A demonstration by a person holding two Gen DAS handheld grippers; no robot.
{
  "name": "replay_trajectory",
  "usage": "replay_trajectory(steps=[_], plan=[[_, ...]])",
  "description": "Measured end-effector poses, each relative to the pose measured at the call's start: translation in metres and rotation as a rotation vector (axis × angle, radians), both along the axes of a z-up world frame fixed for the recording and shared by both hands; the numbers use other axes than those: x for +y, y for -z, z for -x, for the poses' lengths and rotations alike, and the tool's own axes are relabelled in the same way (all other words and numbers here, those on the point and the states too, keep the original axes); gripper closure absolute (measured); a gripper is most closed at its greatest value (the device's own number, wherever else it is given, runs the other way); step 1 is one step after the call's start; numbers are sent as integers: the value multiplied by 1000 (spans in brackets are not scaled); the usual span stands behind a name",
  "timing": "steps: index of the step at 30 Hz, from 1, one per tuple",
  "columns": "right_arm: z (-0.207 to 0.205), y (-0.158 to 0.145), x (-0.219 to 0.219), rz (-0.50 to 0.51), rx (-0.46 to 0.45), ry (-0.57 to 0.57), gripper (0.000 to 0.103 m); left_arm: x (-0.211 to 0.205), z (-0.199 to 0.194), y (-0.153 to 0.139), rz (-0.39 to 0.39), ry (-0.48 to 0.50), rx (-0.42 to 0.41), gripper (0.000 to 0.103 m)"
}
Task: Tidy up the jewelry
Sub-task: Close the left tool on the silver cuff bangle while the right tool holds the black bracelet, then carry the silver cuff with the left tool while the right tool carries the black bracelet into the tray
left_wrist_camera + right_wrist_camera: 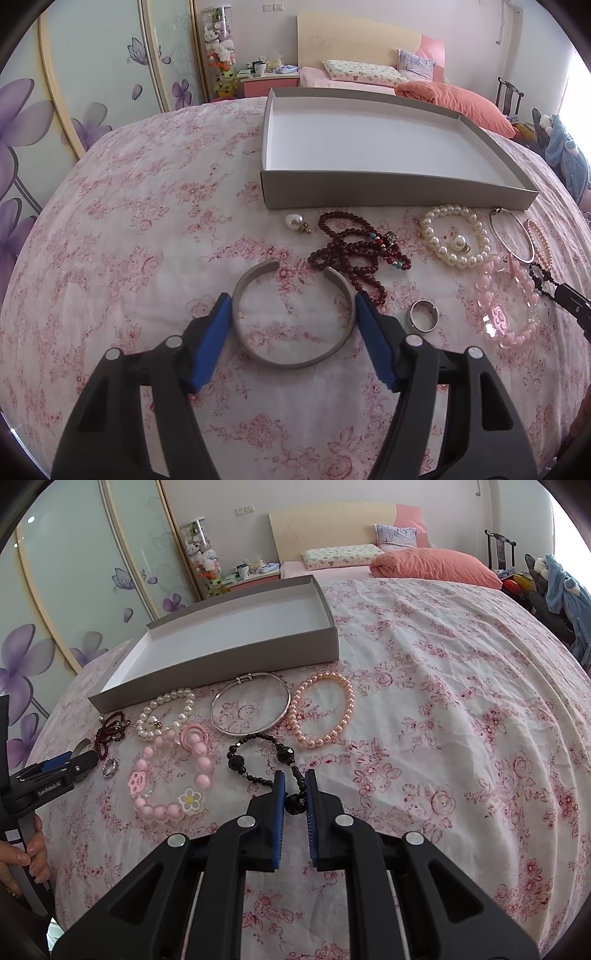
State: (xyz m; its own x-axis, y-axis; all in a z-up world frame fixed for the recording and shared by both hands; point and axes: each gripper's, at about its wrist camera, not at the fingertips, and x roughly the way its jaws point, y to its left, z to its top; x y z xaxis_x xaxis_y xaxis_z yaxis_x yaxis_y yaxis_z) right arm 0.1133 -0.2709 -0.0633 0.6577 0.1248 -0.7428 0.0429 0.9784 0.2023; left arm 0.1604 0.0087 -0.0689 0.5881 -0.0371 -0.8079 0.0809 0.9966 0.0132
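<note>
Both claws are down on the flowered bedspread among the jewelry. Starting at the left, the left gripper stands about half open with its blue pads pressed against the two outer sides of a grey open cuff bangle, so it has that cuff clamped across its width. The cuff looks like stiff, smooth metal: it should hold its shape but could slip or twist between the pads, so a grip at its widest part, as here, seems soundest. Beyond this claw lie a loose pearl and a heap of dark red beads; to its right sit a steel ring, a white pearl bracelet and a pink bead bracelet.

Further right, the right gripper is nearly closed, pinching the near end of a black bead strand. That strand is light and limp, so it will likely dangle when lifted. Ahead of this claw lie a thin silver bangle and a peach pearl bracelet. The grey box, nothing in it yet, waits past them all.
</note>
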Motion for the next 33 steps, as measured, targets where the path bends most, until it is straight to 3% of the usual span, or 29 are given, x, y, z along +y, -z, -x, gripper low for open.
replay_trajectory(steps=[15,33], plan=[[11,-40,2,-25,-161,-35,91,11,21,-22,37,-27,-84,38],[7,-78,10,-12,-298,-73,91,-8,46,-91,61,1,-323,38]])
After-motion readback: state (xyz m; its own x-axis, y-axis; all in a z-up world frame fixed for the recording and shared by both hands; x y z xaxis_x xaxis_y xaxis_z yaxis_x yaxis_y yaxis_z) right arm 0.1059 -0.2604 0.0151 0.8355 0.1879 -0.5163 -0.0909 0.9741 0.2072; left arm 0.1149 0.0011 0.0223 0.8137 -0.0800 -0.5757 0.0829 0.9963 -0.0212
